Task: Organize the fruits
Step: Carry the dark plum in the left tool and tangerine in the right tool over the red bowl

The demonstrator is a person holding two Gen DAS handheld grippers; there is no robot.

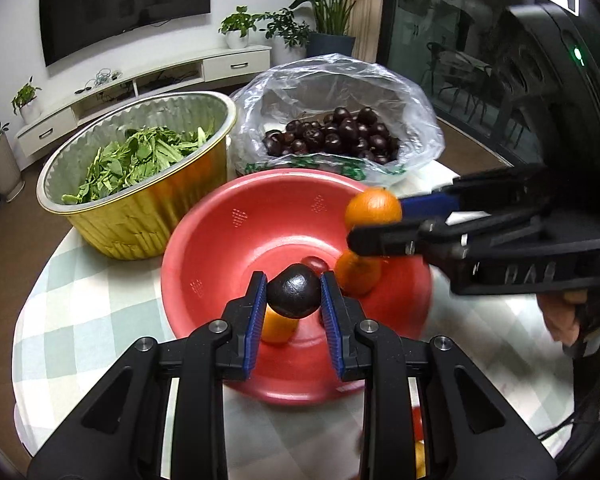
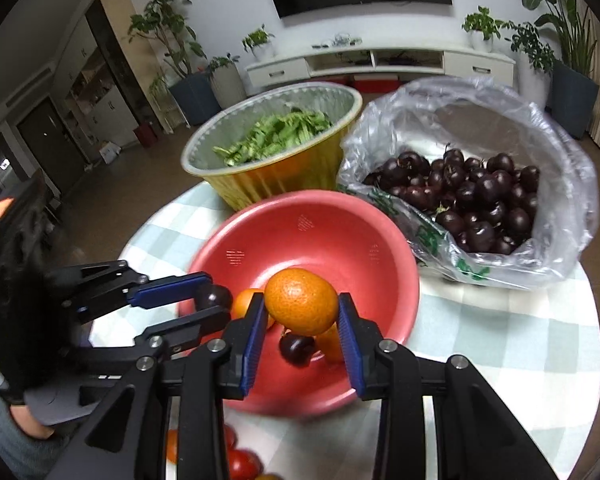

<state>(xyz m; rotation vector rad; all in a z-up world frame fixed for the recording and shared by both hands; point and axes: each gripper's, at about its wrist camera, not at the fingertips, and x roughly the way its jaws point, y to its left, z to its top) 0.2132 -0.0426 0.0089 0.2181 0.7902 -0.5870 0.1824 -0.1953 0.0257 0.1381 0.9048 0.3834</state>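
While both fruits hang over the red bowl (image 1: pixel 204 248), the left gripper (image 1: pixel 294 294) clamps a dark plum (image 1: pixel 294 296) and the right gripper (image 2: pixel 302 308) an orange (image 2: pixel 302 300); I'd lower each before releasing, so neither bounces out.

Left wrist view looks forward and down along its fingers, close over the red bowl (image 1: pixel 236 248). Right wrist view does the same from the other side. Both share the bowl (image 2: pixel 312 228), gold tub (image 1: pixel 140 224), cherry bag (image 2: pixel 500 200), and each other's gripper.
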